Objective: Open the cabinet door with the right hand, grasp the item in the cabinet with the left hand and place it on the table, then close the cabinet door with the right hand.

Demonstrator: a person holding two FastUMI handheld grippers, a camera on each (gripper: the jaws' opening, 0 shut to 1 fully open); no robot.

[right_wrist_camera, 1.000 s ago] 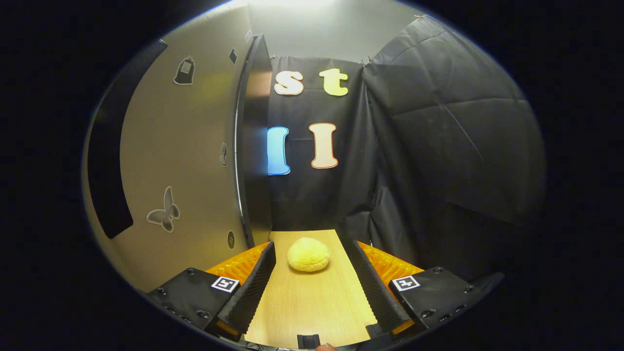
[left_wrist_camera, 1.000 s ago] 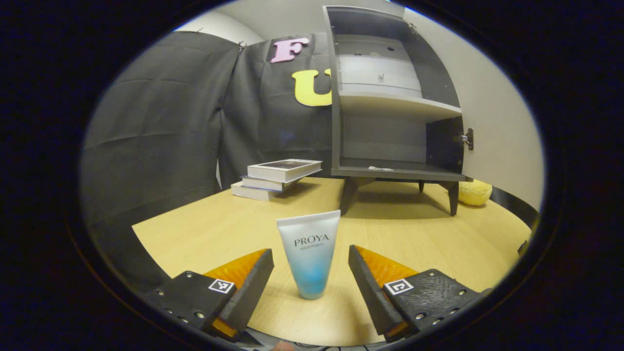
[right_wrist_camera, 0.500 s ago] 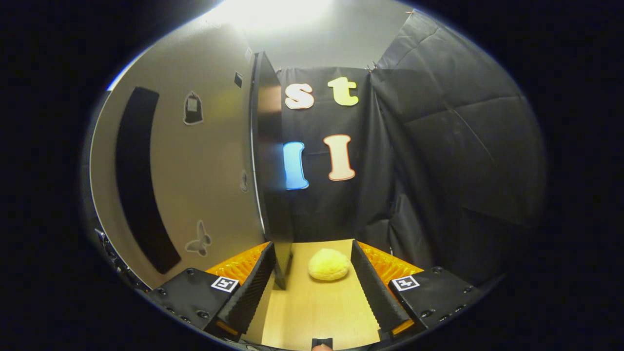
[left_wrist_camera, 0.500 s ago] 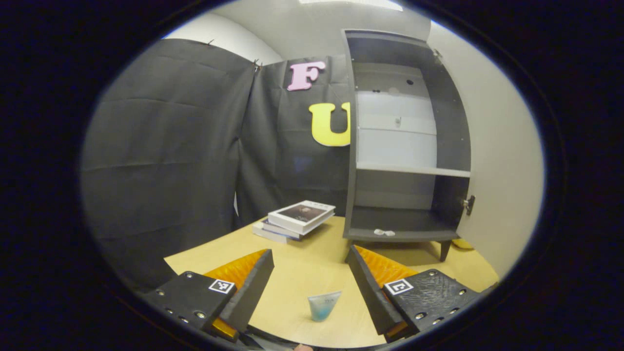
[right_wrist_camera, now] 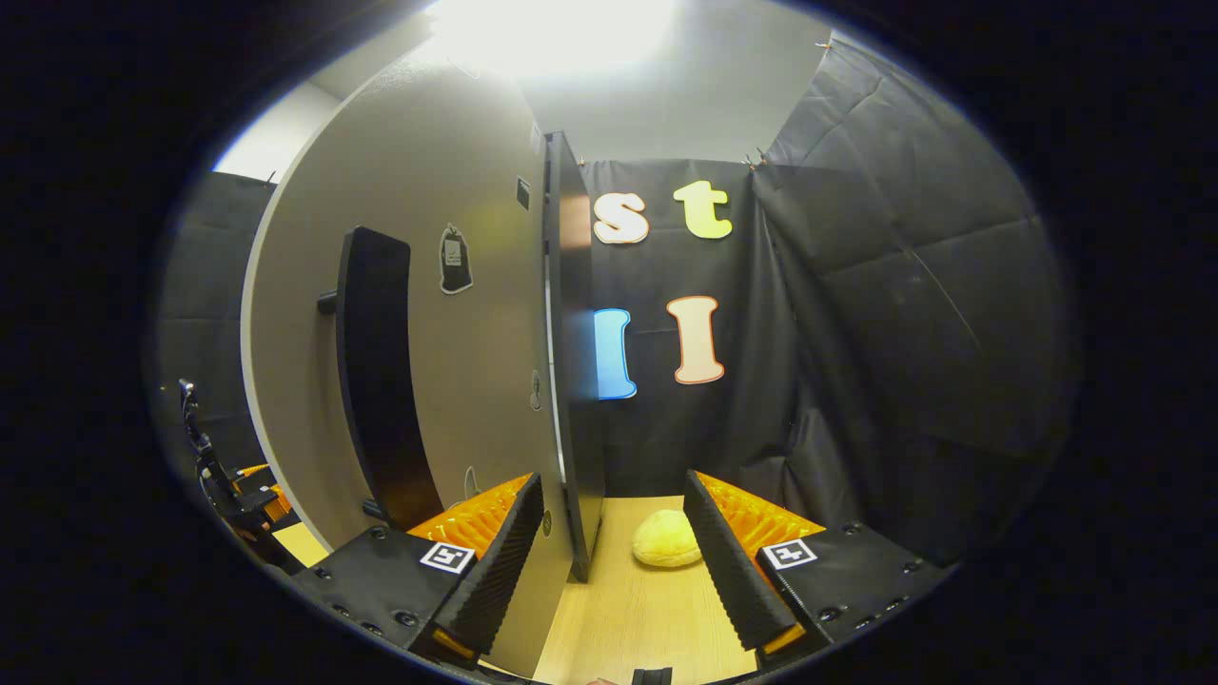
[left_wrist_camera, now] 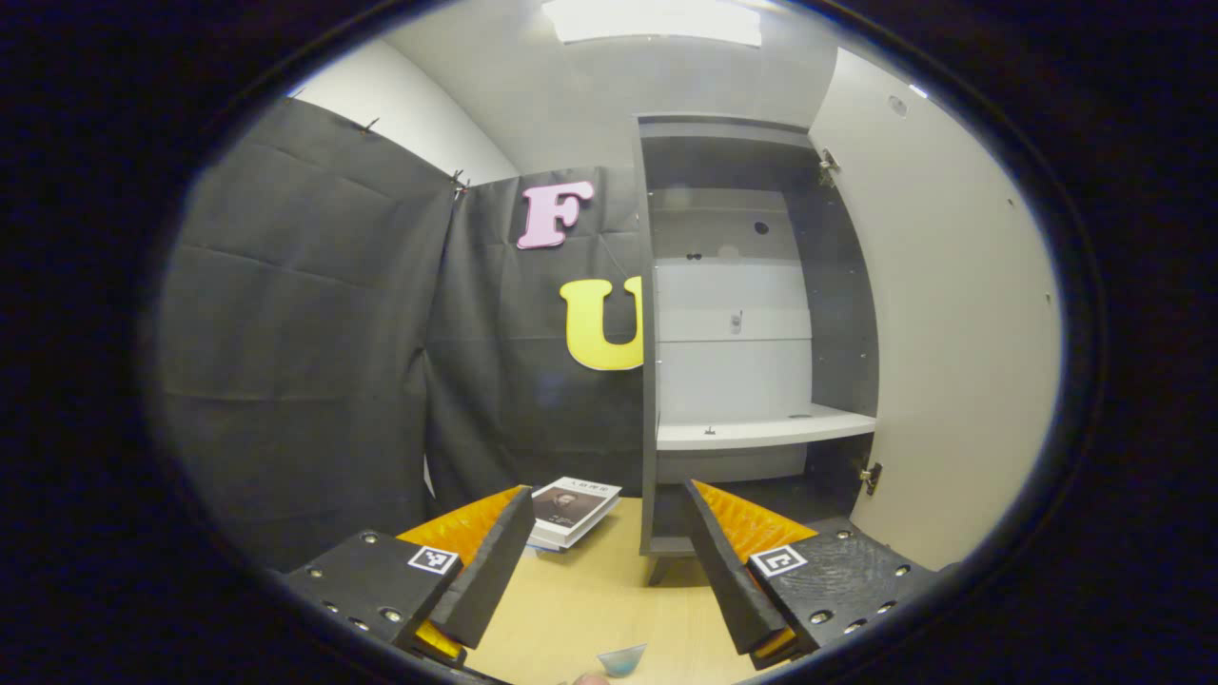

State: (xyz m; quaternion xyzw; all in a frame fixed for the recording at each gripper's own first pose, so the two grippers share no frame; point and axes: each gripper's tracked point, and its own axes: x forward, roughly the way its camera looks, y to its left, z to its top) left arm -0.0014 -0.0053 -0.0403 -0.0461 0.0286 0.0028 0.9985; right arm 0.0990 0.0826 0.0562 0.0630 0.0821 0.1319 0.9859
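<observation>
We hold the left tool [left_wrist_camera: 604, 557] released, its two fingers spread wide with nothing between them, raised above the surface [left_wrist_camera: 590, 609] and facing the cabinet [left_wrist_camera: 742, 333]. The tube [left_wrist_camera: 623, 658], the item taken from the cabinet, stands on the surface at the very bottom of the left gripper view, below and between our fingers and touching neither; we see just its top edge. The cabinet stands on short legs toward the far side of the surface, and its door [left_wrist_camera: 942, 333] is swung wide open on the right. Inside we see a pale shelf [left_wrist_camera: 761, 430] with a dark compartment beneath it. Just left of the cabinet, a stack of books [left_wrist_camera: 571, 512] lies on the surface near the far edge.

We hold the right tool [right_wrist_camera: 609, 561] released as well, fingers apart. In the right gripper view the open door [right_wrist_camera: 447, 314] stands edge-on, and its free edge sits in the gap between our fingers, nearer the left one; we cannot tell whether that finger touches it. A long dark handle [right_wrist_camera: 376, 371] runs down the door's outer face, which carries a few small stickers. A yellow sponge-like lump [right_wrist_camera: 668, 551] lies on the surface [right_wrist_camera: 647, 618] beyond the door, close by the right finger. At the far left of this view we see the other tool [right_wrist_camera: 249, 485].
</observation>
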